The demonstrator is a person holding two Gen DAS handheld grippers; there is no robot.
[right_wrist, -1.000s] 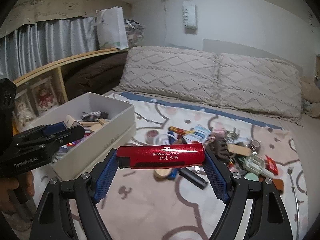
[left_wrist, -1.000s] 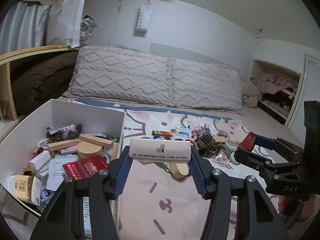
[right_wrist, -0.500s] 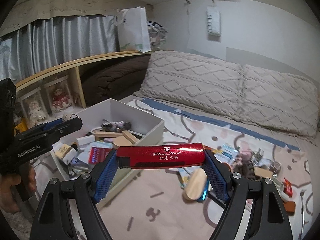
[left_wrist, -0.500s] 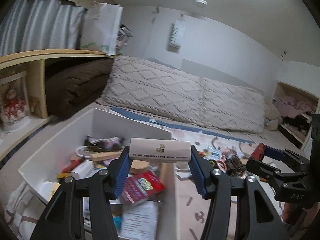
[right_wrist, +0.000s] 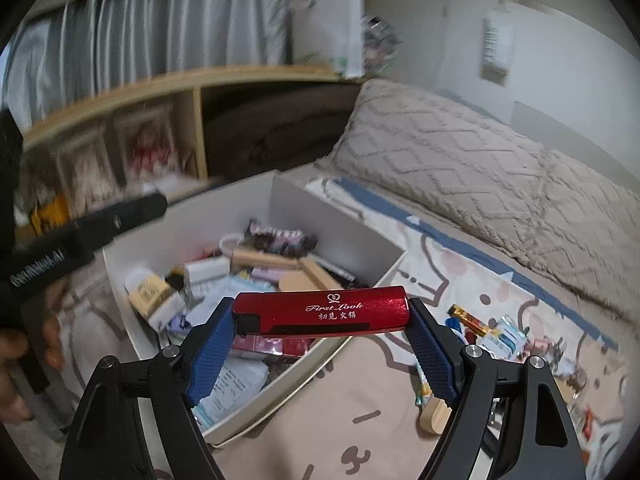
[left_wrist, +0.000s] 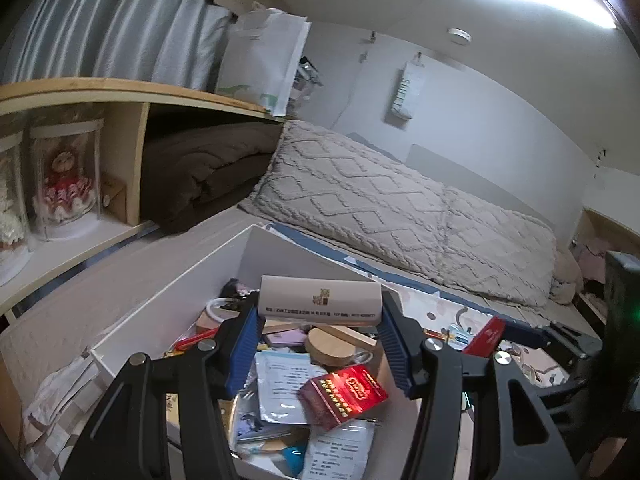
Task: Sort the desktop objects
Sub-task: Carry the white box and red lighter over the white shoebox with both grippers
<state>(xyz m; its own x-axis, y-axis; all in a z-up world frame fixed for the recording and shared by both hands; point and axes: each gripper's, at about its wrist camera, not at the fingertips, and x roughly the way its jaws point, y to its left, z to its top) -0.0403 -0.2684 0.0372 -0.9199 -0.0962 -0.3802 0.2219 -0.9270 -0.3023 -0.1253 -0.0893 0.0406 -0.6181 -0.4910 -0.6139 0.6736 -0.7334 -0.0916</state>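
My left gripper (left_wrist: pixel 320 328) is shut on a white paper-wrapped tube (left_wrist: pixel 320 300) and holds it over the open white box (left_wrist: pixel 168 312), which is full of small items. My right gripper (right_wrist: pixel 320 332) is shut on a red lighter (right_wrist: pixel 320 312) and holds it above the box's near right wall (right_wrist: pixel 304 376). The lighter's end also shows at the right of the left wrist view (left_wrist: pixel 484 336). Loose small items (right_wrist: pixel 500 332) lie on the bedsheet to the right of the box.
The box holds a red packet (left_wrist: pixel 344 396), a round wooden lid (left_wrist: pixel 328 344), wooden blocks (right_wrist: pixel 264 258) and papers. Grey pillows (left_wrist: pixel 380 204) lie behind. A wooden shelf (left_wrist: pixel 120 92) with dolls and a brown blanket stands at left.
Both grippers have moved left, from over the bedsheet and loose pile to over the white box. Each still holds its item.
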